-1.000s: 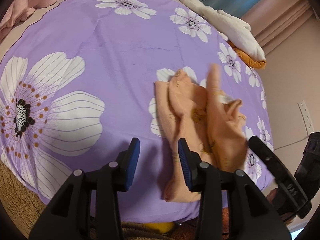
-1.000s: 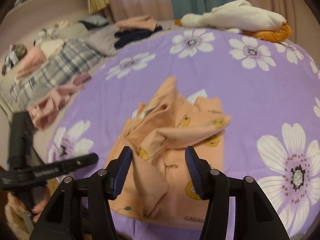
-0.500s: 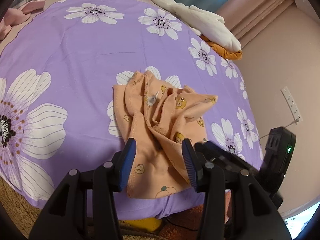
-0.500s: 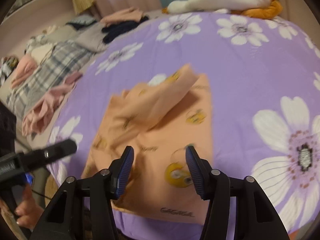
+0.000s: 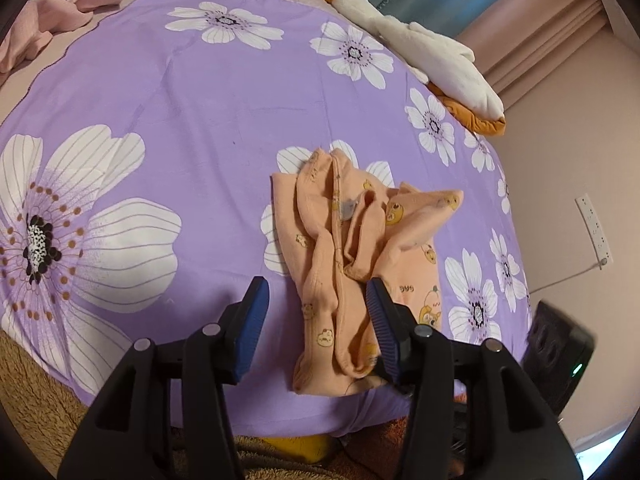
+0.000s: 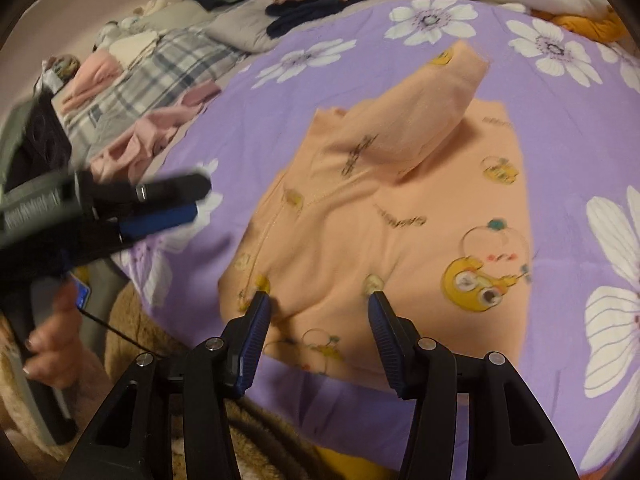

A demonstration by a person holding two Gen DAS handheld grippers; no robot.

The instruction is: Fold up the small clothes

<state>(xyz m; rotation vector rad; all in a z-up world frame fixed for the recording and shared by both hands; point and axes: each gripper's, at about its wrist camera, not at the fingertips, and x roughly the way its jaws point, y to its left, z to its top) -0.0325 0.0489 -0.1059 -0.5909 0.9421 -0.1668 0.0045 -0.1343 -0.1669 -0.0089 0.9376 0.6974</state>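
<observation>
A small peach garment (image 5: 352, 248) with cartoon prints lies crumpled on the purple flowered blanket (image 5: 200, 120), near its front edge. In the right wrist view the garment (image 6: 400, 220) spreads wider, with one sleeve folded across its top. My left gripper (image 5: 316, 320) is open and empty, just above the garment's near left edge. My right gripper (image 6: 318, 328) is open and empty over the garment's near hem. The left gripper also shows at the left of the right wrist view (image 6: 160, 208), blurred.
A white and orange plush (image 5: 432, 56) lies at the blanket's far right edge. Pink clothes (image 5: 44, 24), a plaid cloth (image 6: 160, 64) and dark folded clothes (image 6: 304, 12) lie beyond the blanket. A wall socket strip (image 5: 594, 224) is on the right wall. Brown carpet (image 5: 36, 400) lies below.
The garment, up in the air a second ago, has dropped onto the blanket. Both grippers stay open. The right gripper has come closer to the near hem.
</observation>
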